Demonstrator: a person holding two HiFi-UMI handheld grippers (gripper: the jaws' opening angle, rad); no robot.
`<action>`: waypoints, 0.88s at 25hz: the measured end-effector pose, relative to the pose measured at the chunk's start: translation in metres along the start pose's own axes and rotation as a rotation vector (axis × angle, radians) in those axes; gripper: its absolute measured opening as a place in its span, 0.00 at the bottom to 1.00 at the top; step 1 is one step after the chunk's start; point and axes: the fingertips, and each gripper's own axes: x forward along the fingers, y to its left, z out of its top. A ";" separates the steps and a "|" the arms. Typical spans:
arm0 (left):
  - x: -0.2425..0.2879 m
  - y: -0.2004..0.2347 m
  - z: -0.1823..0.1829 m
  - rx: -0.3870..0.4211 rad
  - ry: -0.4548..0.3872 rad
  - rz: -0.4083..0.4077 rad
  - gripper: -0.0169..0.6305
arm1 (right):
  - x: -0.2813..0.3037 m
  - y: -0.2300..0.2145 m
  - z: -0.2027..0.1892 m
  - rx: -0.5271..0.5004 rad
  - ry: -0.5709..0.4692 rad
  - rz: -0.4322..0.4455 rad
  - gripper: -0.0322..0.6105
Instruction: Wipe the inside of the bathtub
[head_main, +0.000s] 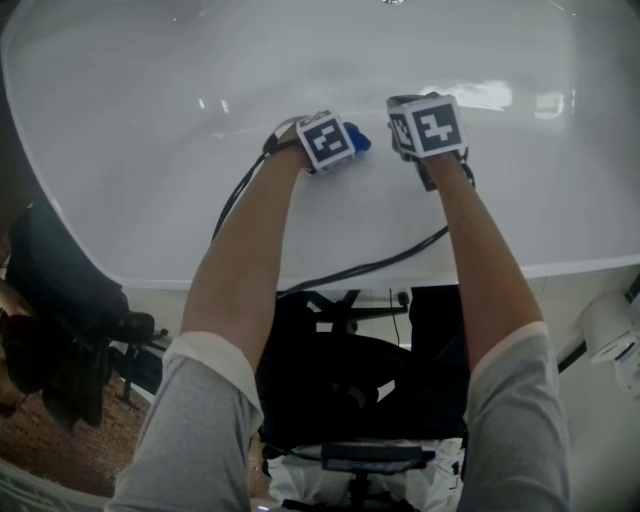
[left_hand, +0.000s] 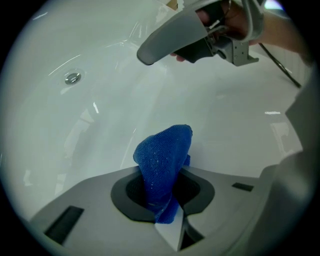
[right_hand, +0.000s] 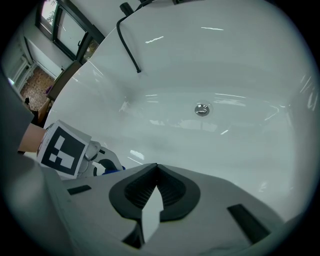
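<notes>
Two bare forearms (head_main: 250, 250) reach over the near rim into the white bathtub (head_main: 150, 120), each carrying a tool topped by a marker cube. The left tool (head_main: 328, 142) and the right tool (head_main: 428, 128) sit side by side against the tub's inner wall. A bit of blue cloth (head_main: 358, 142) shows at the left tool's edge, between the two cubes, and black cables (head_main: 370, 265) trail back across the rim.

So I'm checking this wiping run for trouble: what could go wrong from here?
The cloth is only a narrow bunch in the shut left gripper, so its jaws may scrape the tub. The cable draped over the rim could snag during strokes. The empty, shut right gripper hovers close and might bump the left.
</notes>
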 end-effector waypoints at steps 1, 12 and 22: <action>-0.005 0.004 -0.009 0.001 0.071 0.031 0.15 | -0.002 0.000 0.000 0.002 0.000 -0.001 0.06; -0.031 -0.008 -0.066 -0.055 0.062 -0.016 0.14 | -0.021 -0.002 -0.012 0.035 0.017 -0.011 0.06; -0.035 -0.012 -0.038 -0.058 -0.023 0.028 0.14 | -0.037 0.003 -0.011 0.039 0.011 -0.016 0.06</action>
